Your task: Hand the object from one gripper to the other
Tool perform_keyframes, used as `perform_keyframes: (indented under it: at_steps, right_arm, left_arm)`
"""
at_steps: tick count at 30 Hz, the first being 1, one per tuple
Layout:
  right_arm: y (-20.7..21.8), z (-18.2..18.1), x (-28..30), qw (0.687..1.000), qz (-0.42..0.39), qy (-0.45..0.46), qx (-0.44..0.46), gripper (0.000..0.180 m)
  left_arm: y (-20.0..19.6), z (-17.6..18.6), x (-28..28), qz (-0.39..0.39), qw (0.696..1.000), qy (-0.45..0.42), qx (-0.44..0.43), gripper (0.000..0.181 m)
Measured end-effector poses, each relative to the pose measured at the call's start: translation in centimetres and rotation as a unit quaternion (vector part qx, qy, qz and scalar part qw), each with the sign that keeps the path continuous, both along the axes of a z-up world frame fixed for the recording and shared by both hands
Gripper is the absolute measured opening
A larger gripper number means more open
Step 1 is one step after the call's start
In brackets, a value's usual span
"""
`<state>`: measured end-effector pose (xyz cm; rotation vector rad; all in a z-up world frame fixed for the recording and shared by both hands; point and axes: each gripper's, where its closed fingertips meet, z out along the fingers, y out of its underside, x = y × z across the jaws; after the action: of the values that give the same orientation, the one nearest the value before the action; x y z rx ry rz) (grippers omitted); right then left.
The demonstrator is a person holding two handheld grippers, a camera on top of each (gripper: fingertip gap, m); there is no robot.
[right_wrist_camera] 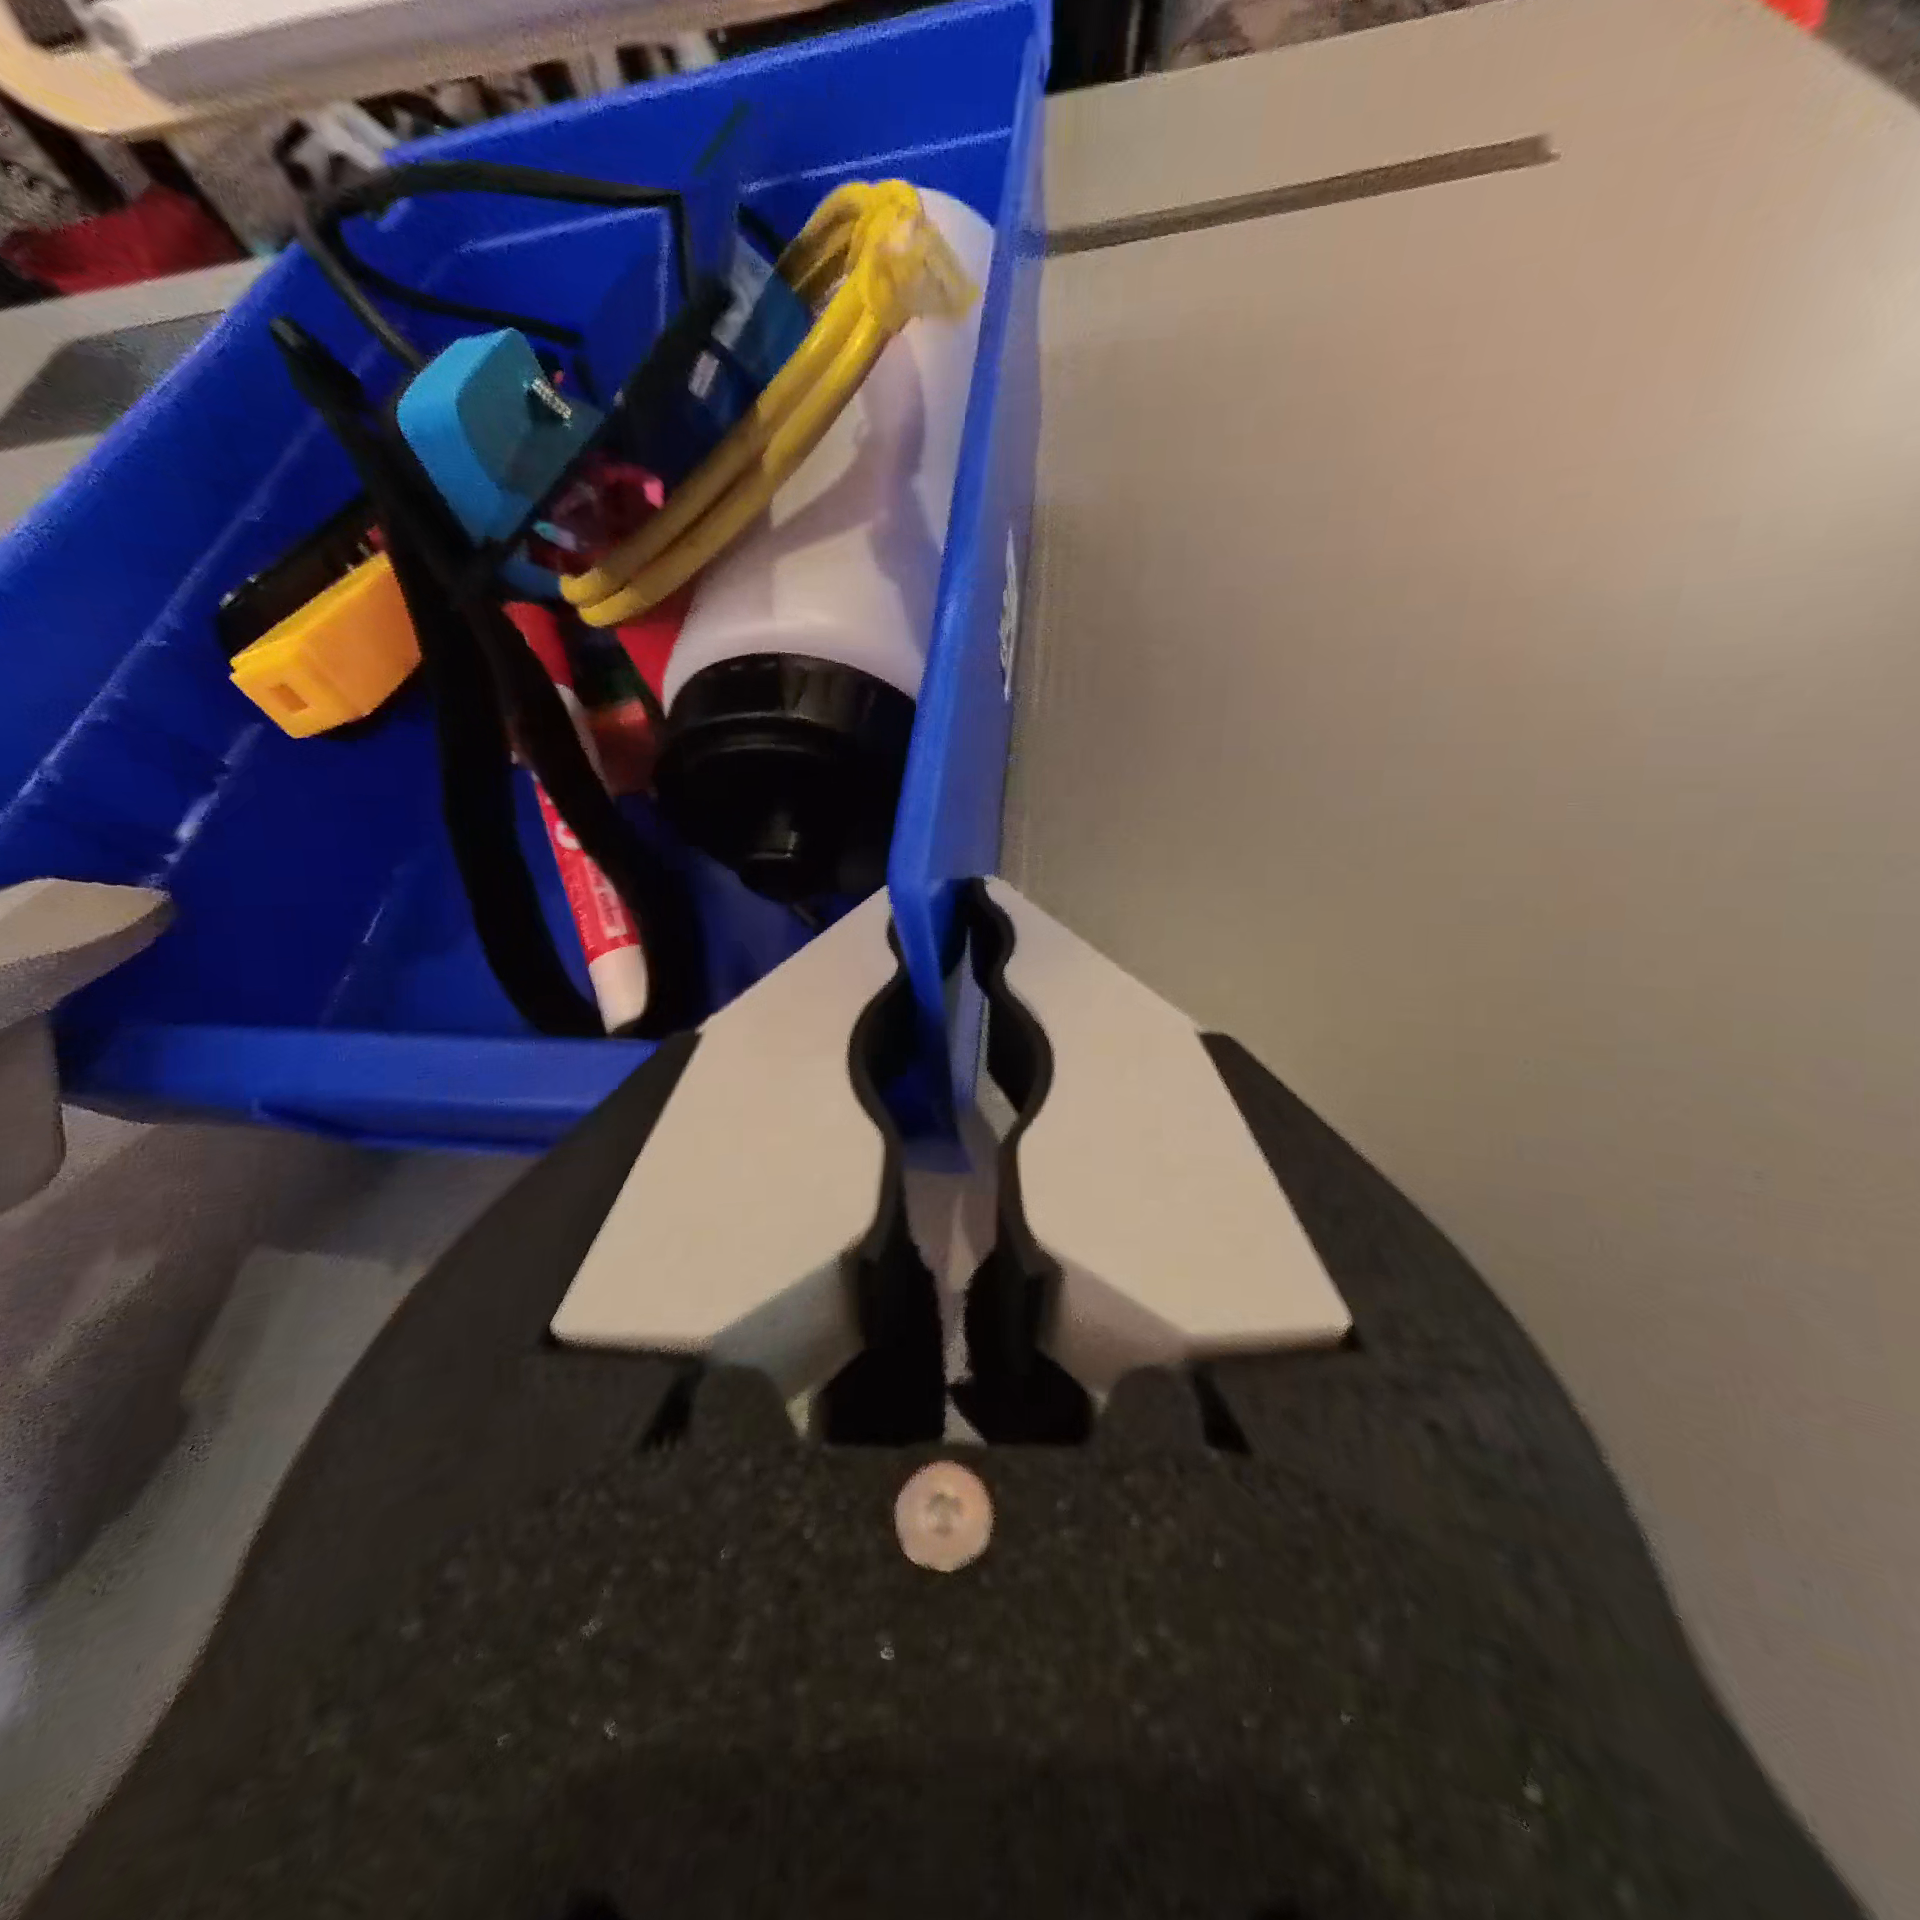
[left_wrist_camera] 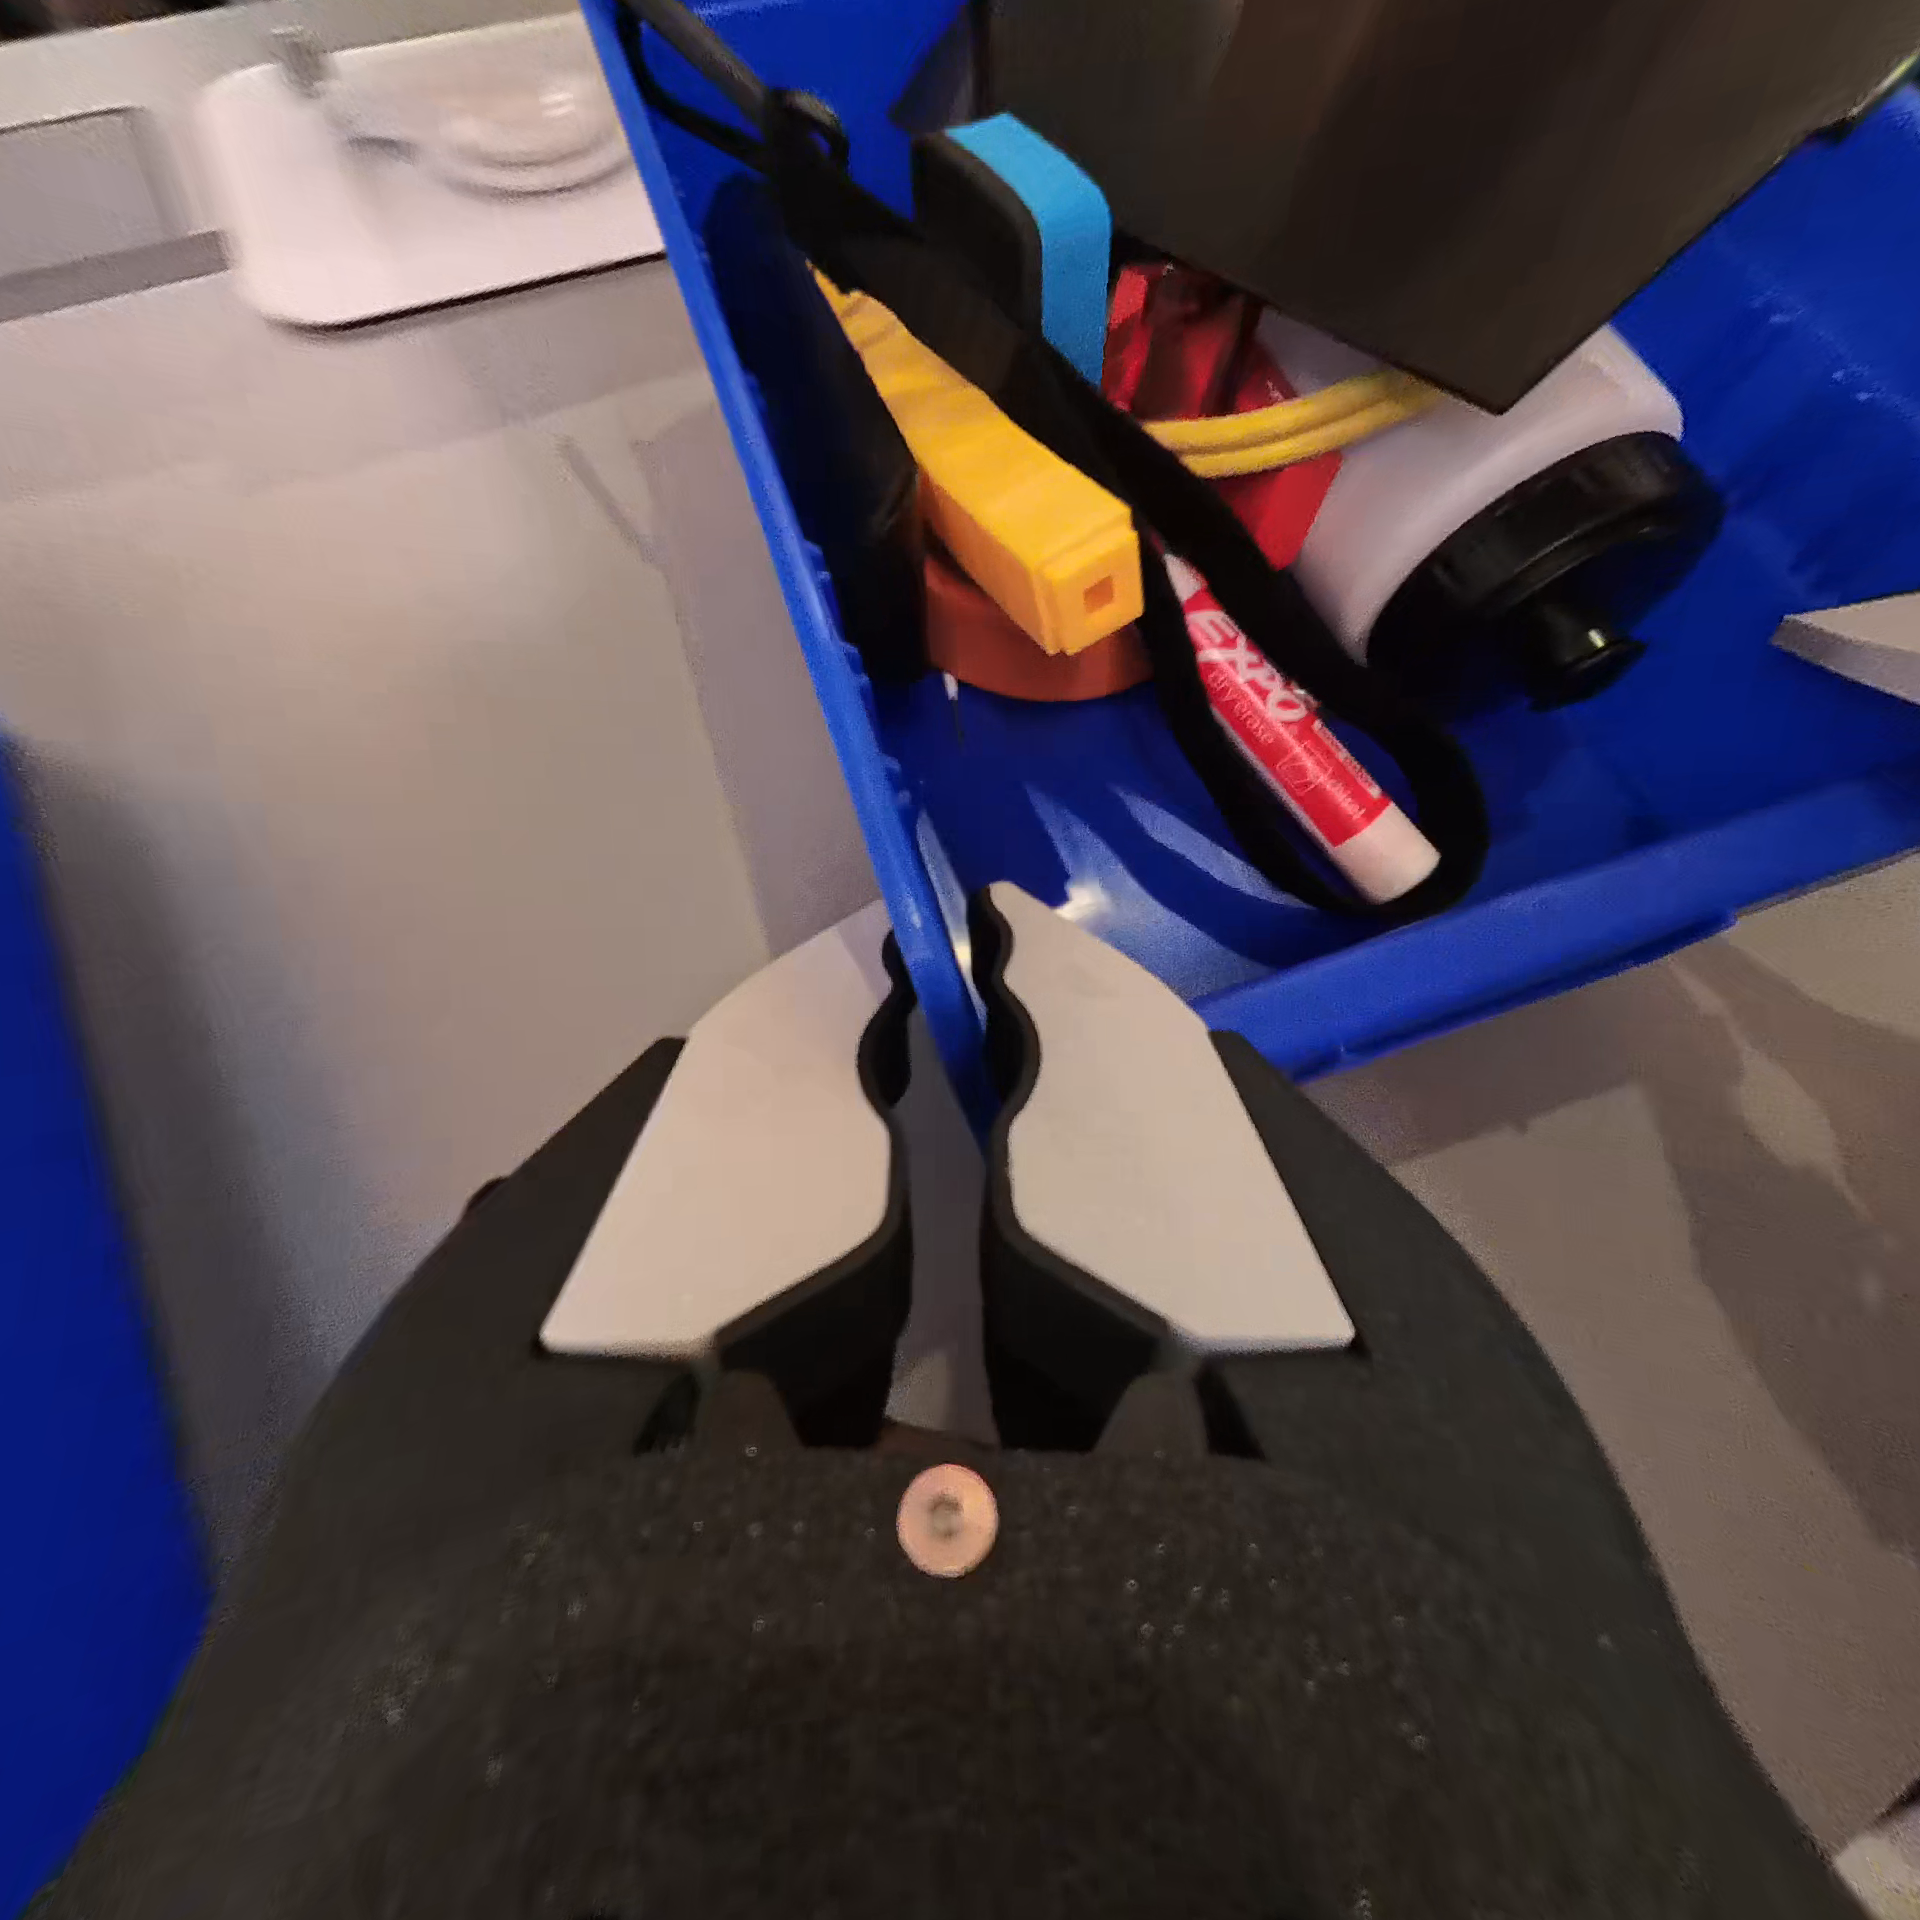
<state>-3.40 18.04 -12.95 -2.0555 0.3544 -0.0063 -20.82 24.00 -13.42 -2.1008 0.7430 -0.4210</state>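
Note:
A blue plastic bin (left_wrist_camera: 1507, 940) is tilted above the grey table. It holds a white bottle with a black cap (left_wrist_camera: 1496, 551), a red marker (left_wrist_camera: 1288, 738), a yellow block (left_wrist_camera: 1018, 520), a yellow cable (right_wrist_camera: 790, 416), a black strap and a light-blue block (right_wrist_camera: 488, 436). My left gripper (left_wrist_camera: 940, 935) is shut on the bin's left side wall. My right gripper (right_wrist_camera: 935, 904) is shut on the opposite side wall (right_wrist_camera: 966, 623). A grey fingertip (right_wrist_camera: 73, 925) of the left gripper shows at the left edge of the right wrist view.
A white mat (left_wrist_camera: 416, 239) with a clear glass dish (left_wrist_camera: 499, 114) lies on the table at the far left. A dark seam (right_wrist_camera: 1299, 192) crosses the tabletop to the right of the bin. A dark boxy shape (left_wrist_camera: 1455, 156) hangs over the bin. One gripper's finger ends stand about 20 centimeters off the other's.

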Motion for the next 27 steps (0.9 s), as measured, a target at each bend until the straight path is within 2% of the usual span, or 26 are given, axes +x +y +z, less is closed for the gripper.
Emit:
perform_keyframes:
  at_steps: [1,6,8,9,11,13,14,16,17,19,20,22,24,27]
  right_arm:
    - [0.7,-0.3,-1.6,1.000,0.016,0.007,0.003,0.006]
    - [3.4,-1.7,-5.1,0.998,0.059,0.002,0.008,0.005]
    - [3.4,-1.7,-5.3,0.997,0.076,0.025,0.010,0.008]
    - [2.8,-1.4,-5.4,0.995,0.097,0.027,0.004,0.009]
    - [0.8,0.4,-5.6,0.990,0.139,0.028,0.019,0.029]
    - [-1.6,2.8,-6.3,0.981,0.185,0.028,0.053,0.037]
    - [-2.5,3.4,-6.8,0.978,0.200,0.029,0.055,0.037]
    - [-3.8,3.9,-9.4,0.966,0.252,0.030,0.043,0.037]
    - [-4.0,4.2,-11.4,0.958,0.279,0.032,0.048,0.038]
    - [-4.0,4.9,-16.3,0.935,0.343,0.039,0.075,0.038]
    - [-3.7,4.9,-19.1,0.922,0.376,0.049,0.082,0.039]
    - [-2.9,4.2,-24.7,0.894,0.435,0.067,0.081,0.044]
    - [-1.7,3.0,-29.6,0.875,0.473,0.079,0.068,0.058]
    - [1.4,1.7,-33.8,0.887,0.450,0.087,0.051,0.063]
  left_arm:
    - [0.2,0.1,-1.8,0.018,1.000,0.009,0.004,0.008]
    - [1.3,-0.8,-6.0,0.056,0.998,0.009,0.006,0.011]
    - [0.5,0.0,-6.0,0.029,1.000,-0.002,-0.003,0.026]
    - [-0.7,1.6,-5.9,0.007,0.999,-0.040,-0.007,0.034]
    - [-3.9,6.6,-7.3,-0.034,0.989,-0.145,0.011,0.055]
    - [-4.3,10.2,-13.8,0.030,0.979,-0.199,0.043,0.053]
    - [-3.6,10.7,-18.3,0.083,0.976,-0.199,0.045,0.052]
    - [-1.9,9.5,-28.0,0.185,0.973,-0.134,0.042,0.061]
    - [-1.3,8.3,-32.6,0.227,0.969,-0.081,0.051,0.060]
    - [-0.2,5.9,-38.5,0.264,0.963,-0.011,0.050,0.061]
    - [0.3,4.7,-39.5,0.256,0.966,-0.011,0.037,0.061]
    - [1.3,2.3,-38.1,0.198,0.978,-0.065,-0.012,0.057]
    - [1.5,0.2,-35.4,0.138,0.983,-0.107,-0.063,0.034]
    - [0.9,-1.4,-35.4,0.172,0.982,-0.059,-0.052,0.017]
